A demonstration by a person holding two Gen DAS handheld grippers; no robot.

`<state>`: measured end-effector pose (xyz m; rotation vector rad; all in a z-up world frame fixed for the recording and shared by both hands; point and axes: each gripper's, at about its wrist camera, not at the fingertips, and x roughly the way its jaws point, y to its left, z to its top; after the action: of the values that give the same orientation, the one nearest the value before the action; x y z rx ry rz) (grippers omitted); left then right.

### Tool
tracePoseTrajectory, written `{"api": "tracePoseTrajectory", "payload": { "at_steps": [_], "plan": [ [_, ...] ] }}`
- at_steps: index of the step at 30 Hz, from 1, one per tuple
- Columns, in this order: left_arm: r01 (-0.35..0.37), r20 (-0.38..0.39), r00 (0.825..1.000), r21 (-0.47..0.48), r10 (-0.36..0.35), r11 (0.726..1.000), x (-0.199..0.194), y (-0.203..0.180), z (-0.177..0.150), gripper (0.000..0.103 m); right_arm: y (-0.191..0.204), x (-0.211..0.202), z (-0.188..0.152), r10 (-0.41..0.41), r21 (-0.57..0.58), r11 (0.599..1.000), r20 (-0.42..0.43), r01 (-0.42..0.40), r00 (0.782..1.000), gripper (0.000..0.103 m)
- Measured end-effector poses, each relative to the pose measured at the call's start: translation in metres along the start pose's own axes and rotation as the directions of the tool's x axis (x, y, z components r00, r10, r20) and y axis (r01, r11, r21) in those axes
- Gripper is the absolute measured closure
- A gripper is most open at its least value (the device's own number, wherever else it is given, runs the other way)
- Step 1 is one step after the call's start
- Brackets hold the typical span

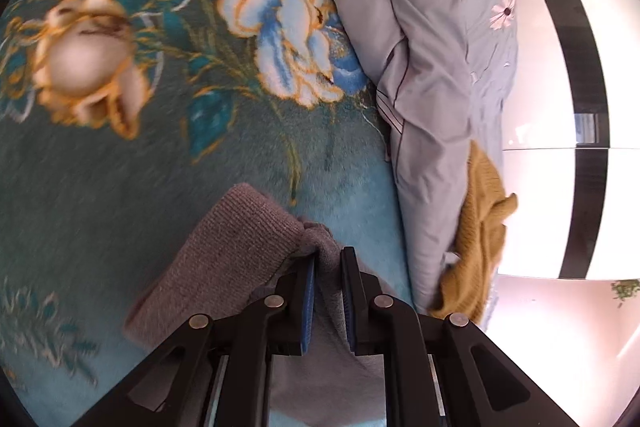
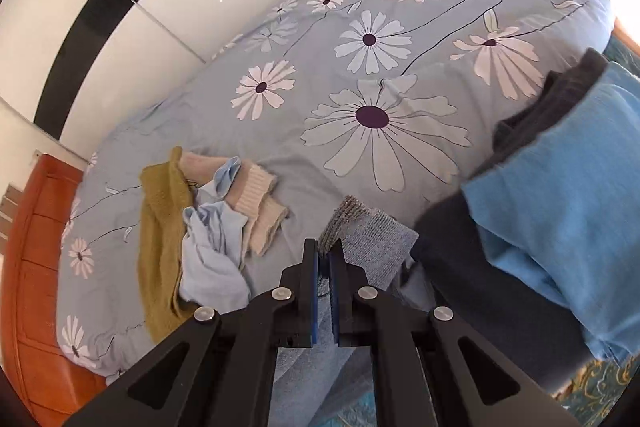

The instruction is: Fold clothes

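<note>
Left claw (image 1: 328,259) is closed on a bunched edge of the grey knit garment (image 1: 224,251), which lies on the teal floral blanket (image 1: 120,167). Right claw (image 2: 324,253) is nearly shut, pinching the grey ribbed hem (image 2: 372,235) at the floral duvet (image 2: 360,87) edge. A mustard sweater (image 2: 160,227) heap lies left; folded blue (image 2: 560,207) and dark (image 2: 480,287) clothes right. Open duvet surface lies beyond.

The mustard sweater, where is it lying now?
In the right wrist view the mustard sweater lies at the left on the floral duvet, beside a pale blue garment, near the orange bed frame.
</note>
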<state>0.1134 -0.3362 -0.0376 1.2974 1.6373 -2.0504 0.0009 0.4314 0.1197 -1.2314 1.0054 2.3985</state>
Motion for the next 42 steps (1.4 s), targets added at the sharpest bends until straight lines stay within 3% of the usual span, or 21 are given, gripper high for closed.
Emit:
{"api": "tracePoseTrajectory", "payload": {
  "at_steps": [6, 14, 16, 17, 19, 22, 26, 29, 34, 42],
  "plan": [
    [-0.040, -0.003, 0.999, 0.050, 0.040, 0.998, 0.025, -0.012, 0.007, 0.084, 0.012, 0.053, 0.002, -0.074, -0.035, 0.997, -0.047, 0.072, 0.996, 0.098],
    [-0.036, 0.018, 0.999, 0.190, 0.033, 0.981, -0.007, -0.019, -0.014, 0.049, 0.024, 0.073, -0.015, -0.115, -0.155, 0.983, -0.075, 0.103, 0.991, 0.097],
    [-0.075, 0.060, 0.996, 0.222, 0.063, 0.972, -0.023, -0.014, -0.024, 0.043, 0.028, 0.069, -0.018, -0.115, -0.191, 0.976, -0.071, 0.100, 0.991, 0.087],
    [-0.101, 0.081, 0.993, 0.226, 0.085, 0.969, -0.030, -0.009, -0.030, 0.043, 0.030, 0.066, -0.019, -0.115, -0.206, 0.973, -0.067, 0.099, 0.991, 0.071],
    [-0.155, 0.122, 0.984, 0.232, 0.129, 0.960, -0.043, 0.003, -0.040, 0.041, 0.034, 0.055, -0.023, -0.087, -0.224, 0.972, -0.052, 0.073, 0.995, 0.058],
    [-0.172, 0.113, 0.982, 0.163, 0.154, 0.972, -0.046, 0.034, -0.051, 0.041, 0.041, 0.039, -0.035, -0.037, -0.247, 0.969, -0.041, 0.026, 0.998, 0.058],
    [-0.096, 0.042, 0.995, 0.026, 0.095, 0.995, -0.029, 0.073, -0.068, 0.041, 0.037, 0.022, -0.065, 0.029, -0.267, 0.963, -0.068, -0.046, 0.997, 0.057],
    [-0.053, 0.028, 0.998, -0.026, 0.054, 0.998, -0.016, 0.085, -0.076, 0.041, 0.013, 0.017, -0.097, 0.056, -0.240, 0.967, -0.110, -0.081, 0.992, 0.057],
    [-0.026, 0.047, 0.999, -0.046, 0.028, 0.999, -0.002, 0.086, -0.078, 0.040, -0.033, 0.040, -0.144, 0.035, -0.125, 0.990, -0.204, -0.062, 0.978, 0.056],
    [-0.005, 0.105, 0.994, -0.030, 0.008, 1.000, 0.005, 0.078, -0.077, 0.042, -0.058, 0.087, -0.141, 0.067, 0.091, 0.994, -0.176, -0.052, 0.982, 0.056]
  ]
}}
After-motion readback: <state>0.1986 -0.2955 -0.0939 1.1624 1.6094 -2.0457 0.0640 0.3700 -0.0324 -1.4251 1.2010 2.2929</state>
